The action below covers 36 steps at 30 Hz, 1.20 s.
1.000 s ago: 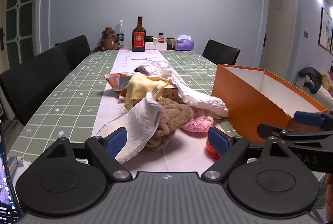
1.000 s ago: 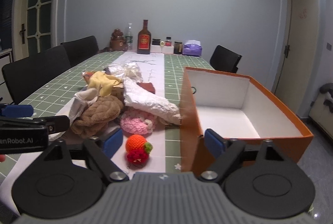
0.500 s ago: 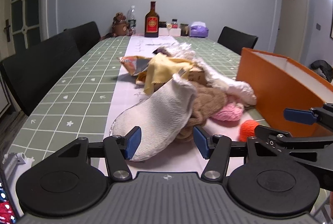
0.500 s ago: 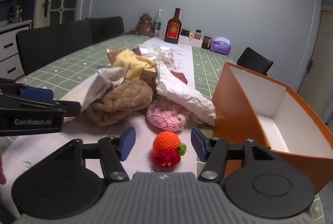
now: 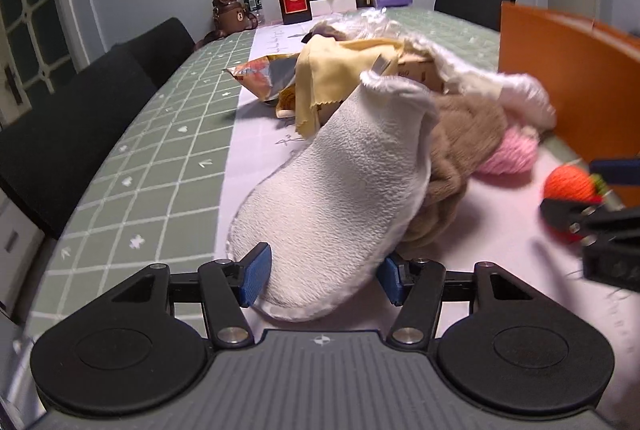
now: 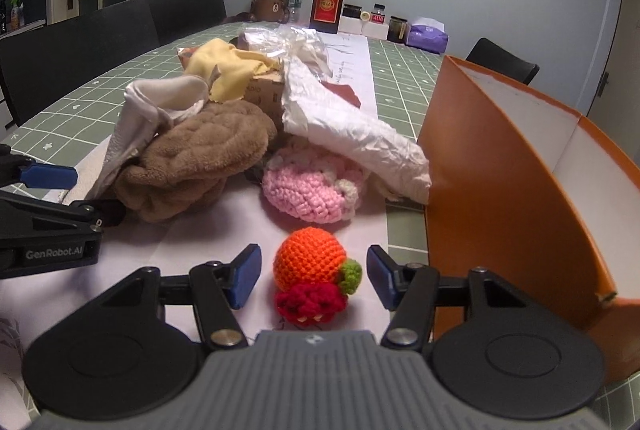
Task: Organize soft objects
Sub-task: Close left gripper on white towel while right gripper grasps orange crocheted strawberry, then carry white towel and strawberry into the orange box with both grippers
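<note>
A pile of soft things lies on the table runner: a white fleece sock [image 5: 340, 186], a brown plush piece [image 6: 200, 158], a pink crochet piece [image 6: 312, 190], a yellow cloth [image 5: 340, 70] and an orange crochet ball [image 6: 310, 264] with a red and green bit. My left gripper [image 5: 322, 280] is open, its blue pads on either side of the sock's toe end. My right gripper [image 6: 312, 276] is open around the orange ball, with gaps on both sides. An orange box [image 6: 500, 166] with a white inside stands open to the right.
A crumpled white bag [image 6: 352, 126], a small cardboard box [image 6: 266, 92] and a foil snack packet [image 5: 264, 78] lie in the pile. A liquor bottle [image 6: 327, 0], a water bottle, a bear figure, jars and a purple tissue pack stand at the far end. Black chairs line the table.
Both grippers moved forward and down. The sock's toe now sits between my left pads, and the orange ball sits between my right pads. Nothing on the table has shifted.
</note>
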Motion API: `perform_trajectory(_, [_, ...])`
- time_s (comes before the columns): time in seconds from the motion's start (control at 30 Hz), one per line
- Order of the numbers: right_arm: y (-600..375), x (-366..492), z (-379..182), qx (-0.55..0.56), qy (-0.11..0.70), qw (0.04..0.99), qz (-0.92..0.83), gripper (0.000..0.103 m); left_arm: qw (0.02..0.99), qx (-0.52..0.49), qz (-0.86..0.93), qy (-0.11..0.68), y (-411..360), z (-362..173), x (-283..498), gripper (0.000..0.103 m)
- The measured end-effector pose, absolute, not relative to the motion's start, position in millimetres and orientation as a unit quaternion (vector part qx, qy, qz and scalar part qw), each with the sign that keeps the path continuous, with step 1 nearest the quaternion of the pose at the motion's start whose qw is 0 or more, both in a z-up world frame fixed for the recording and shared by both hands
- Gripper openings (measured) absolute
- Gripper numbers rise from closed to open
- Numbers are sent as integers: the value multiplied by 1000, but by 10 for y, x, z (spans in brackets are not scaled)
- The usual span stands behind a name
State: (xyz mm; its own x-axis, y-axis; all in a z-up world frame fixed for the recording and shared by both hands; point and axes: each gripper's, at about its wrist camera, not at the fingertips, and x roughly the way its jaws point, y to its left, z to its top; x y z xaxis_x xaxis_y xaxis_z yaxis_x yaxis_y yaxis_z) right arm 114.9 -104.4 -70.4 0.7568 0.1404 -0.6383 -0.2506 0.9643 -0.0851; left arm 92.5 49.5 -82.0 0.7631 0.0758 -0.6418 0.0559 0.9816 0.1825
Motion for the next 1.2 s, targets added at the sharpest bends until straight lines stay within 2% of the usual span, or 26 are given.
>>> perform_trajectory(0.13, [-1047, 1196, -734, -81, 340, 931, 105, 49, 930, 128, 13, 343, 425, -843, 1004, 68])
perform_trajectory(0.17, [-1050, 1203, -735, -81, 340, 931, 105, 49, 930, 133, 16, 342, 413, -846, 1016, 65])
perform_trajectory(0.23, [-1066, 1214, -730, -78, 342, 930, 108, 49, 929, 140, 17, 342, 385, -847, 1034, 54])
perform_trajectory(0.3, [-1070, 1214, -728, -78, 343, 930, 110, 49, 927, 145, 16, 345, 369, -852, 1037, 30])
perform_trajectory(0.33, [-1071, 1211, -727, -78, 344, 929, 111, 48, 926, 147, 18, 347, 366, -851, 1039, 27])
perform_trajectory(0.4, [-1073, 1206, -726, -77, 344, 929, 112, 48, 927, 149, 22, 344, 372, -830, 1022, 11])
perform_trajectory(0.43, [-1079, 1204, -724, -75, 344, 929, 112, 48, 928, 149, 24, 341, 375, -814, 1007, 7])
perform_trajectory(0.83, [-1144, 970, -412, -66, 297, 943, 132, 47, 952, 124, 37, 277, 415, -315, 638, 5])
perform_trajectory(1.2, [-1518, 727, 212, -26, 236, 956, 173, 47, 978, 76, -22, 195, 234, 398, 338, 5])
